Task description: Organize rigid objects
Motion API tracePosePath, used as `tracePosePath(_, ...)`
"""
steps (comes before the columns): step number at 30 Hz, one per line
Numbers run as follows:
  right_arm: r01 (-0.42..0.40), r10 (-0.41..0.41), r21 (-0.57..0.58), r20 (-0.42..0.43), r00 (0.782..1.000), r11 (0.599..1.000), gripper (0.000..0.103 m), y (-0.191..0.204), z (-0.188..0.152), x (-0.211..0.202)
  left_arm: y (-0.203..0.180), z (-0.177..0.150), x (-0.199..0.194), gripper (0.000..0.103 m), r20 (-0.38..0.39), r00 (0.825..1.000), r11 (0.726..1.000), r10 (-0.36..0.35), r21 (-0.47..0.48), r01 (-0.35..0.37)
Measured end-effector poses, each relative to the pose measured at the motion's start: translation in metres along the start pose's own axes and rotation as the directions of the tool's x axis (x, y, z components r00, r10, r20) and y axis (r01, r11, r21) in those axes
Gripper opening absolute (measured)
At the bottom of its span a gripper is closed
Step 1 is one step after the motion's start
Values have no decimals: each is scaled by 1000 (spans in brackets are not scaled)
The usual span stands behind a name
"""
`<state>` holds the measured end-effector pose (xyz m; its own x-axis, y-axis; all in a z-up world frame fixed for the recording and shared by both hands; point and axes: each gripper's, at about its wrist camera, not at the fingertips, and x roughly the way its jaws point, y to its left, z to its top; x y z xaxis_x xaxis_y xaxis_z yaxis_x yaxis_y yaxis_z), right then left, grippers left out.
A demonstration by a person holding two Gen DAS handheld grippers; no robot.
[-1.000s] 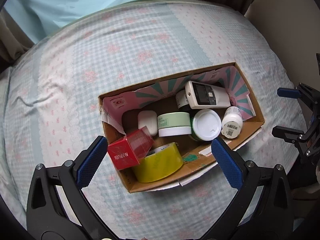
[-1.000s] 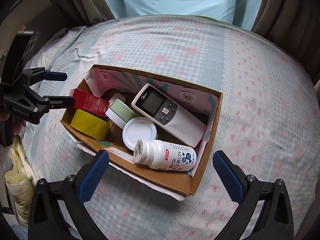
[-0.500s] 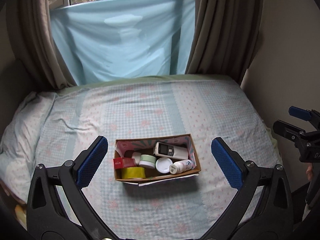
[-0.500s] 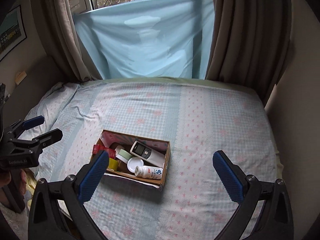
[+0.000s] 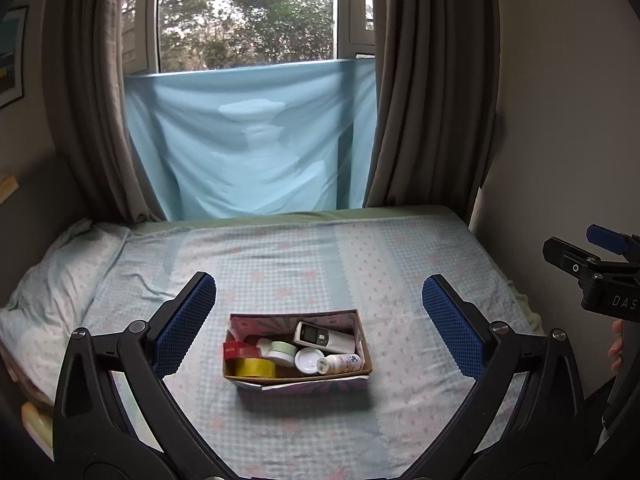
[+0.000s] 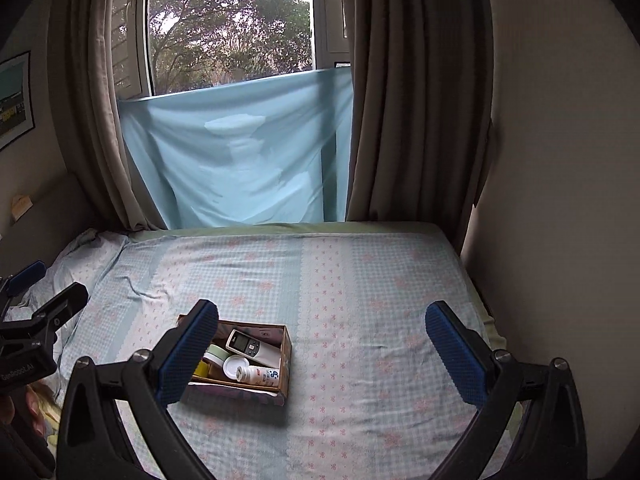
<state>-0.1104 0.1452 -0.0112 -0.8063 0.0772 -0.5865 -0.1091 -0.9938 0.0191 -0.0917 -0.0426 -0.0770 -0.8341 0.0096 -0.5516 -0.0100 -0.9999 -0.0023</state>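
A cardboard box [image 5: 297, 378] sits on the bed and also shows in the right wrist view [image 6: 285, 360]. In it lie a white remote [image 5: 320, 336], a white bottle [image 5: 340, 362], a white lid [image 5: 308, 359], a green-lidded jar [image 5: 281, 350], a red box [image 5: 237, 349] and a yellow tape roll [image 5: 254, 368]. My left gripper [image 5: 318, 324] is open and empty, held high and back from the box. My right gripper [image 6: 320, 354] is open and empty, with its left finger [image 6: 188, 356] in front of the box's left end.
The bed [image 5: 320, 264] has a checked floral sheet and a pillow [image 5: 52, 280] at the left. Curtains [image 5: 432, 100] and a blue cloth [image 5: 248, 144] hang at the window behind. A wall [image 6: 560, 200] runs along the bed's right side.
Both grippers have pulled up and far back from the box, from close above it to a wide view of the bed and window. Both stay open and empty.
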Motion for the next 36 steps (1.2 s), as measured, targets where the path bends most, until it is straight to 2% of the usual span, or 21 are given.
tracePosePath(36,19,-19,11,-17,1000,1000,103,-8,-4,3,-2,-2,11,103,-37,999,1000,-2,-7,2)
